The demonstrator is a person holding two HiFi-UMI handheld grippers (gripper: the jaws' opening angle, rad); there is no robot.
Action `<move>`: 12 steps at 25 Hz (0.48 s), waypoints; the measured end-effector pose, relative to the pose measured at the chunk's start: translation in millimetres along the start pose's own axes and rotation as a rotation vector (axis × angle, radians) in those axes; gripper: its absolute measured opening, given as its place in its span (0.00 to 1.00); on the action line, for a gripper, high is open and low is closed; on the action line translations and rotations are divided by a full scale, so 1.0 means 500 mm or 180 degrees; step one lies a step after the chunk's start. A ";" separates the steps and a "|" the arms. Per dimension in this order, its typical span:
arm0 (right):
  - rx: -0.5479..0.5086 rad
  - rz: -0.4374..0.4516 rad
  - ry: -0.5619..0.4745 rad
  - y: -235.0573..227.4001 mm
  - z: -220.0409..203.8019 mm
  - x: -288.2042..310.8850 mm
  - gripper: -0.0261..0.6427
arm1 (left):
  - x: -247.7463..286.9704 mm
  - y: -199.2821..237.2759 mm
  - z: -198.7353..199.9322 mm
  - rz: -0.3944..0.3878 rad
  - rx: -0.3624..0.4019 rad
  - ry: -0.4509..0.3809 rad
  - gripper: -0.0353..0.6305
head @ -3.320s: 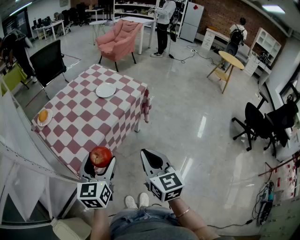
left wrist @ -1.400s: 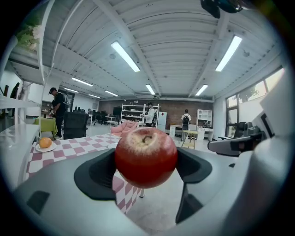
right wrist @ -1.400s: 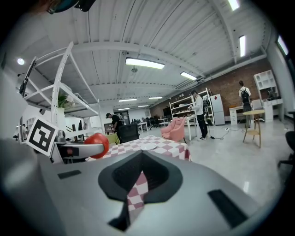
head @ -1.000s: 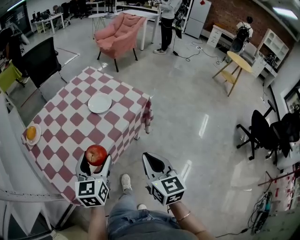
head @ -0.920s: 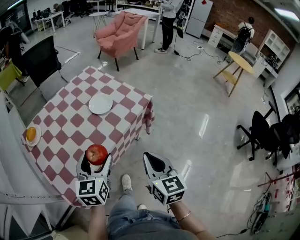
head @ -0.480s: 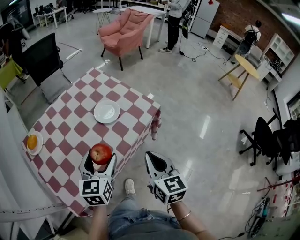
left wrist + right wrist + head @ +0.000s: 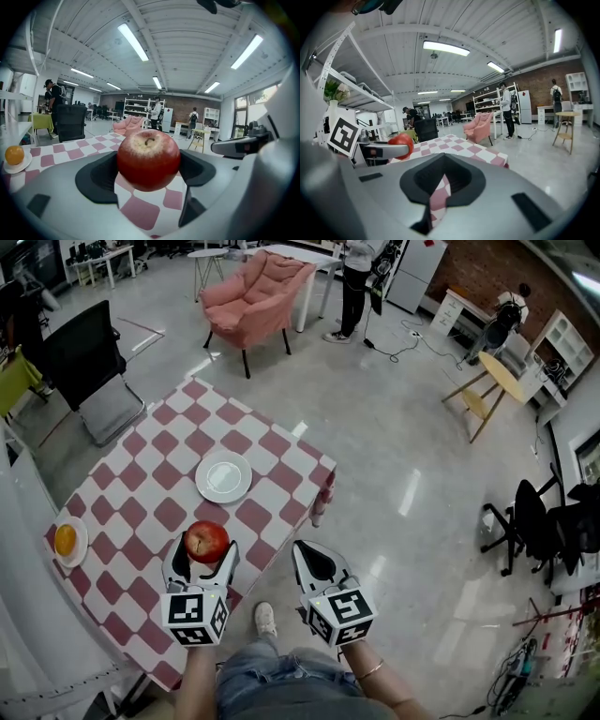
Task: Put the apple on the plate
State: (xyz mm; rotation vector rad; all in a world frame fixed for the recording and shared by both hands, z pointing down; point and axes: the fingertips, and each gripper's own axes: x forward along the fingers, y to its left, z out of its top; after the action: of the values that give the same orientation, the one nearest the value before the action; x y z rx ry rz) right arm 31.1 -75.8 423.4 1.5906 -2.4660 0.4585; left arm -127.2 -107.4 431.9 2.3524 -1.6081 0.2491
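Observation:
A red apple (image 7: 206,541) sits clamped between the jaws of my left gripper (image 7: 201,555), which hangs over the near part of the red-and-white checked table (image 7: 141,474). In the left gripper view the apple (image 7: 148,159) fills the gap between the jaws, stem up. An empty white plate (image 7: 223,476) lies on the cloth just beyond the apple. My right gripper (image 7: 306,552) is shut and holds nothing, off the table's right edge above the floor. From the right gripper view, the apple (image 7: 401,140) shows at the left and the jaws of that gripper (image 7: 443,164) meet.
A small plate with an orange (image 7: 66,540) lies at the table's left edge, also seen as the orange (image 7: 14,154). A black office chair (image 7: 84,362) stands behind the table, a pink armchair (image 7: 258,287) farther back. My shoe (image 7: 265,620) is on the shiny floor.
The view has closed in on the table. The left gripper with the apple now hangs over the cloth, nearer the white plate. The right gripper stays shut beside it.

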 end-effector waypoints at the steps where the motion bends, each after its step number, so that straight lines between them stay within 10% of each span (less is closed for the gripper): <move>1: -0.0001 0.0003 0.0014 0.001 -0.001 0.009 0.06 | 0.006 0.004 0.001 -0.0009 0.0000 0.0007 0.64; 12: -0.0055 -0.0003 0.0070 0.003 0.001 0.050 0.06 | 0.047 0.028 -0.002 -0.0018 -0.0005 0.0072 0.64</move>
State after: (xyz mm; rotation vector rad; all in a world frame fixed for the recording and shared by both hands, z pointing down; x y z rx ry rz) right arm 19.2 -96.6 430.4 1.5715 -2.4462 0.4508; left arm -131.7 -132.4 441.7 2.3441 -1.5908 0.2723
